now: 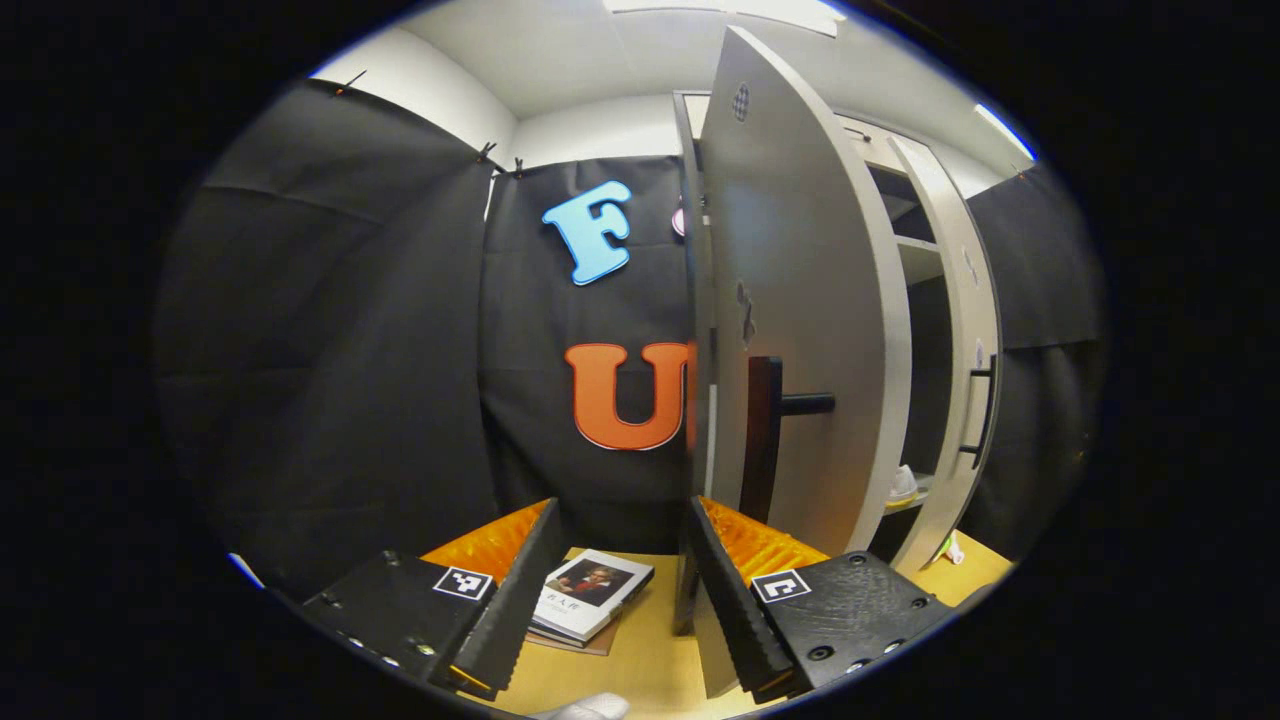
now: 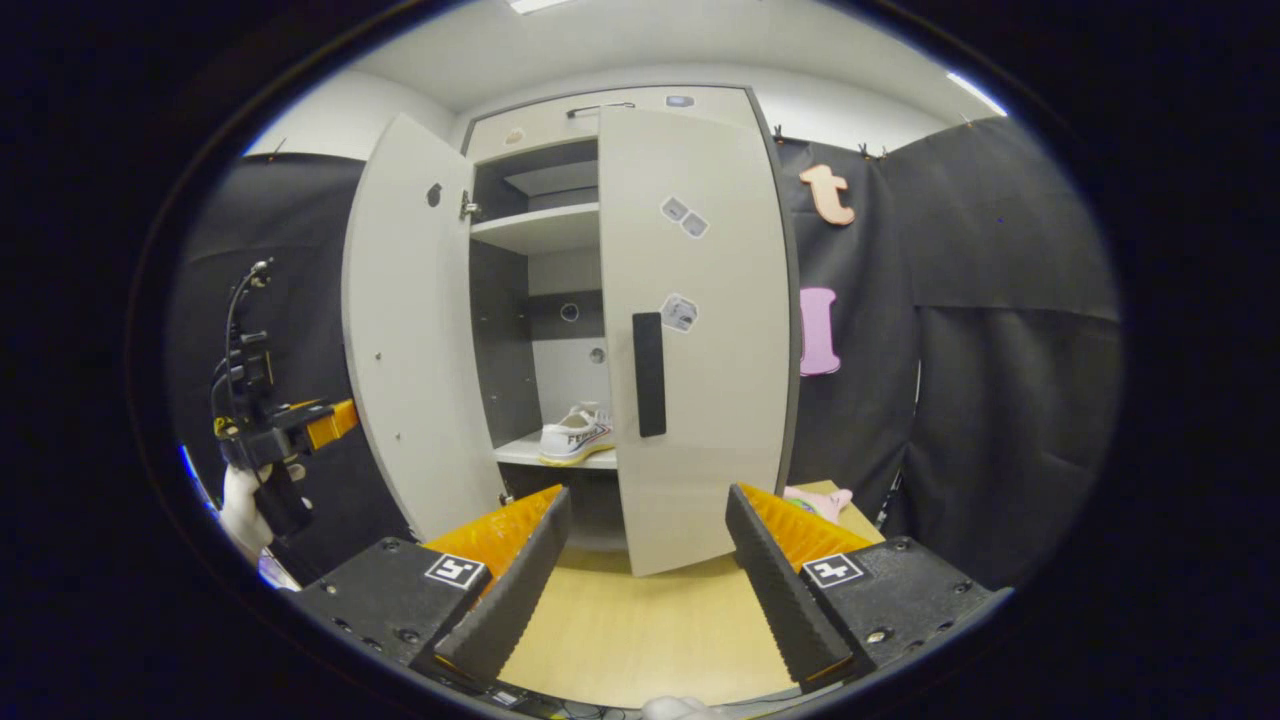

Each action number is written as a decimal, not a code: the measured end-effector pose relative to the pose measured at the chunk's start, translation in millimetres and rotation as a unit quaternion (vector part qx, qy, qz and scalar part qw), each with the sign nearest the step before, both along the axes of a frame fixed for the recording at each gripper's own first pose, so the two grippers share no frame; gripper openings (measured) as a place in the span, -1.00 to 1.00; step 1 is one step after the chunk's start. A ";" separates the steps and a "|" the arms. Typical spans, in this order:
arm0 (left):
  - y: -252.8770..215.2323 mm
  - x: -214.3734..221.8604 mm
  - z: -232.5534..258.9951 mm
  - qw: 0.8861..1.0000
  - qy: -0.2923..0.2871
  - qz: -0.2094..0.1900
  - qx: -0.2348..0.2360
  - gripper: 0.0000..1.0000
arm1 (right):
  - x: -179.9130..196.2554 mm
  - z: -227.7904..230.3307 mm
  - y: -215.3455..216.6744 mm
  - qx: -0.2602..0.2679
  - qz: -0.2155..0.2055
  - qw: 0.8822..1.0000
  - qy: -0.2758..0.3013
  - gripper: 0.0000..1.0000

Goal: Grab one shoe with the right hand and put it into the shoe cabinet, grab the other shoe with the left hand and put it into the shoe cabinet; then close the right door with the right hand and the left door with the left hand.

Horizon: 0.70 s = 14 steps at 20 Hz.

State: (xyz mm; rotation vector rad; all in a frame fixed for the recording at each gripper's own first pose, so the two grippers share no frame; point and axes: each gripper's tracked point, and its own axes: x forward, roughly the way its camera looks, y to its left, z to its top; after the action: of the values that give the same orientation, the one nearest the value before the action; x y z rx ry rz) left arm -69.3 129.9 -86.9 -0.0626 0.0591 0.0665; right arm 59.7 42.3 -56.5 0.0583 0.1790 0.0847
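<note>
Right gripper view puts you square in front of the shoe cabinet (image 2: 640, 130). Its right door (image 2: 695, 330) is nearly shut, with its dark handle (image 2: 649, 374) facing you, while its left door (image 2: 405, 330) swings wide open. Between the two doors, a white shoe (image 2: 575, 436) sits on the cabinet's lower shelf (image 2: 540, 455), its toe partly hidden behind the right door's edge. Your right hand-held gripper (image 2: 645, 560) hangs spread apart and empty in front of the cabinet, above the wooden floor (image 2: 640, 630). Your left hand-held gripper (image 2: 300, 425) shows to the left of the open left door, held in a gloved hand (image 2: 245, 510).

Left gripper view looks along the outer face of the left door (image 1: 800, 300), whose handle (image 1: 765, 440) is just ahead of your left hand-held gripper (image 1: 625, 580); its fingers are spread, gripping nothing. A book (image 1: 592, 594) lies on the floor left of the cabinet. The shoe (image 1: 903, 484) peeks out from inside the cabinet.
</note>
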 end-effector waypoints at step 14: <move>-92.3 13.7 9.8 0.999 0.000 -0.054 0.001 0.93 | 4.9 4.0 -43.3 0.000 -0.025 1.000 -0.001 1.00</move>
State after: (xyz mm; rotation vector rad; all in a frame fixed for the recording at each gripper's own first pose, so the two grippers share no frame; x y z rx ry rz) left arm -55.6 37.6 -77.1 -0.0573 0.0615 -0.0406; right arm 64.6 -1.0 -52.5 0.0621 0.1753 0.0350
